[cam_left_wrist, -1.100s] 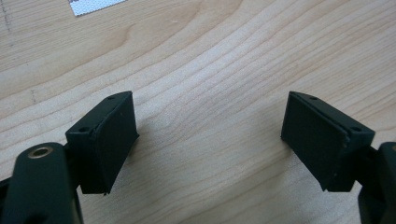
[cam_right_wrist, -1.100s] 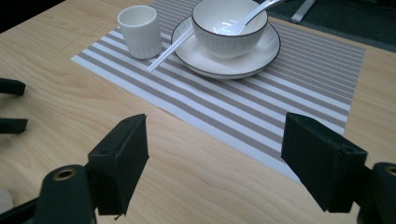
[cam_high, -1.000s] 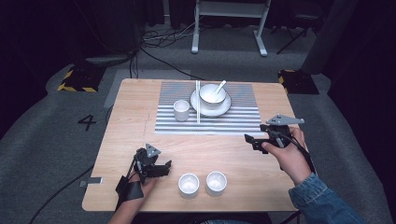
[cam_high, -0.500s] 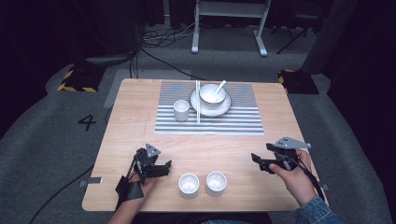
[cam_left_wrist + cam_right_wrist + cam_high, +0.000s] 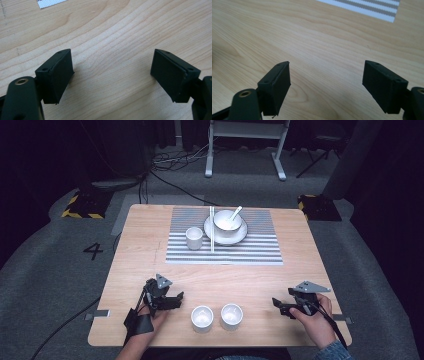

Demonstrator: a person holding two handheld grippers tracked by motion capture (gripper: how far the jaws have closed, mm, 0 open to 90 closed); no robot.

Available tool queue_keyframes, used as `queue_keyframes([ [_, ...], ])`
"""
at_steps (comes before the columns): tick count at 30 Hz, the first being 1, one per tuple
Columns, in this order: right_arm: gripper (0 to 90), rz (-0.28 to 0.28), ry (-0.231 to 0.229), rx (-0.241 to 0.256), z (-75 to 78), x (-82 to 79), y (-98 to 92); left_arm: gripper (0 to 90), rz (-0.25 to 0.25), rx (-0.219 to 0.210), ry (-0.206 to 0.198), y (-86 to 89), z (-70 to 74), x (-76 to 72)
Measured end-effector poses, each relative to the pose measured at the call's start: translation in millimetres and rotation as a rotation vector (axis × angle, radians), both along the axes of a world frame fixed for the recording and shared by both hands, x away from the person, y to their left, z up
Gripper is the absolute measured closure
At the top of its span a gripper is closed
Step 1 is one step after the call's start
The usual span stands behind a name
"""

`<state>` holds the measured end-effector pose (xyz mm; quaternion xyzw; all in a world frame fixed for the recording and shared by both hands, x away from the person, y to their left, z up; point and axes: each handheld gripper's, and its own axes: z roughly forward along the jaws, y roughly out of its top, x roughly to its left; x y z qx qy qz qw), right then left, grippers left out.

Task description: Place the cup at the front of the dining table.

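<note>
2 small white cups near the table's front edge, side by side and just apart: left cup, right cup, both upright, both apparently empty, neither touched. Left gripper just beside the left cup, aimed toward it, resting low over the table; fingers spread wide in the left gripper view, bare wood grain between them, nothing held. Right gripper farther off, near the front right corner, pointed toward the right cup with a clear gap of table between; fingers likewise wide apart, nothing held. Farther back, a striped placemat already set: 1 white cup at its left, chopsticks laid lengthwise, a bowl on a plate with a spoon leaning in it. Judged from this: main setting laid out, the 2 front cups not yet picked up. Probably left to do: close on each cup and carry it wherever it belongs. No grasp begun on either side.
</note>
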<state>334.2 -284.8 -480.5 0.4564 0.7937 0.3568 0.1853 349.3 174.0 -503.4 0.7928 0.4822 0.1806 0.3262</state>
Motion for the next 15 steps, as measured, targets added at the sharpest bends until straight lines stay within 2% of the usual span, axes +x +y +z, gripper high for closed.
queue_keyframes([
  [7, 23.0, -0.011, 0.011, -0.005, -19.7, -4.9, -8.1, 18.5, 0.0, 0.0, 0.0, 0.0, 0.0, 0.0],
  [10, 23.0, -0.006, -0.025, -0.013, -23.1, -7.5, -8.5, 18.5, 0.0, 0.0, 0.0, 0.0, 0.0, 0.0],
  [13, 21.0, 0.0, -0.04, -0.039, -23.3, -8.6, -7.0, 18.5, 0.0, 0.0, 0.0, 0.0, 0.0, 0.0],
  [15, 20.3, -0.003, -0.035, -0.038, -23.4, -8.2, -7.0, 18.4, 0.0, 0.0, 0.0, 0.0, -0.1, -0.1],
])
